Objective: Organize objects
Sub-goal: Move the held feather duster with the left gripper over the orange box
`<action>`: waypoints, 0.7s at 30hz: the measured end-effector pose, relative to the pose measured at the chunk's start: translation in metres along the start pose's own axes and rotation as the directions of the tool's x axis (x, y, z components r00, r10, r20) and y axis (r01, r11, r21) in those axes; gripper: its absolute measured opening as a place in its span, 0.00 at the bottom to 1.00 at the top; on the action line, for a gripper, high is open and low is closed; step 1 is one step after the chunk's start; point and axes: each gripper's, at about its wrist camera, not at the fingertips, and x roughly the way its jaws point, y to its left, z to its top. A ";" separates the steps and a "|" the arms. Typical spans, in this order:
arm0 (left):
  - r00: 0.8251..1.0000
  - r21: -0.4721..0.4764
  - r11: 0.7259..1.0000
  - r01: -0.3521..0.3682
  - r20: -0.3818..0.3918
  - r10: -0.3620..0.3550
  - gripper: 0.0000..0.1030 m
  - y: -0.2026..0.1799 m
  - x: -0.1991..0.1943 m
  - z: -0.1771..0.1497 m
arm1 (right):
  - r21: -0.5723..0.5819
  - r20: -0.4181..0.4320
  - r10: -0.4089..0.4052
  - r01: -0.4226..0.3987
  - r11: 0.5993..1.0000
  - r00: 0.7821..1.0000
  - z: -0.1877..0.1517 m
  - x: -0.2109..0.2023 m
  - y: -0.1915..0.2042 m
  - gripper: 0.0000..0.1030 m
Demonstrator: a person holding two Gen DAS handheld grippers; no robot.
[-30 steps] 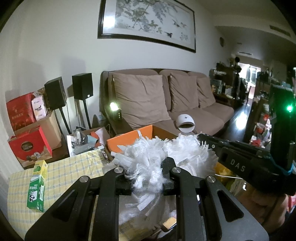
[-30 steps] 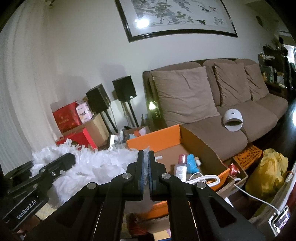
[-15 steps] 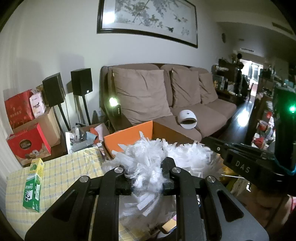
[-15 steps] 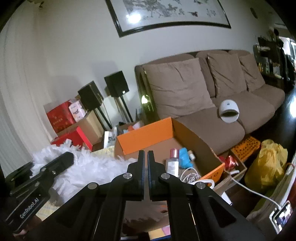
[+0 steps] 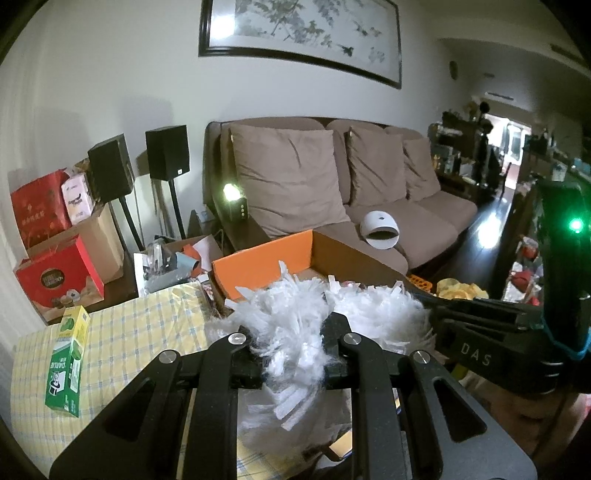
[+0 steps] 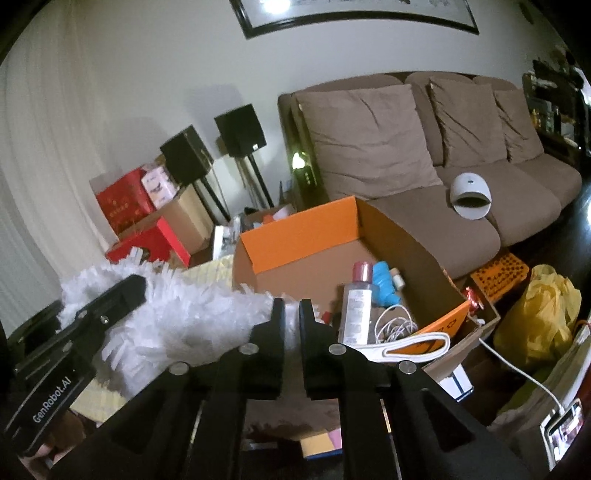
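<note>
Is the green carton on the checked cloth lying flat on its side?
No, the green carton stands upright on the yellow checked cloth in the left wrist view.

Brown sofa (image 5: 369,192) against white wall (image 5: 110,74), framed painting (image 5: 299,33) above.

"DAS" marks the right hand-held gripper (image 5: 476,357); "GenRobot.AI" the left hand-held gripper (image 6: 55,400); "DARLIE" a green carton (image 5: 68,363) on the table (image 5: 140,332).
</note>
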 end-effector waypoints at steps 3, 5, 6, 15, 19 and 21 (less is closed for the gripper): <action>1.000 -0.003 1.000 -0.003 -0.004 0.003 0.16 0.003 0.002 -0.001 | 0.028 0.003 0.002 -0.002 1.000 1.000 0.001 -0.002 -0.006 0.29; 1.000 -0.007 1.000 -0.005 -0.007 0.004 0.16 0.004 0.004 -0.001 | 0.064 0.017 0.036 -0.037 0.997 0.999 0.003 -0.006 -0.012 0.37; 1.000 -0.009 1.000 -0.005 -0.008 0.005 0.16 0.005 0.005 -0.001 | 0.080 0.021 0.057 -0.059 0.995 0.998 0.004 -0.007 -0.016 0.38; 1.000 -0.020 1.000 -0.015 -0.014 0.014 0.16 0.008 0.009 -0.004 | 0.064 -0.026 0.164 -0.162 0.985 0.986 0.005 -0.006 -0.009 0.53; 1.000 -0.024 1.000 -0.018 -0.019 0.018 0.16 0.009 0.010 -0.005 | -0.002 -0.073 0.145 -0.146 0.989 0.987 -0.002 0.005 0.009 0.61; 0.999 -0.029 0.999 -0.022 -0.023 0.021 0.16 0.012 0.011 -0.007 | -0.031 -0.086 0.127 -0.130 0.991 0.988 -0.005 0.009 0.015 0.63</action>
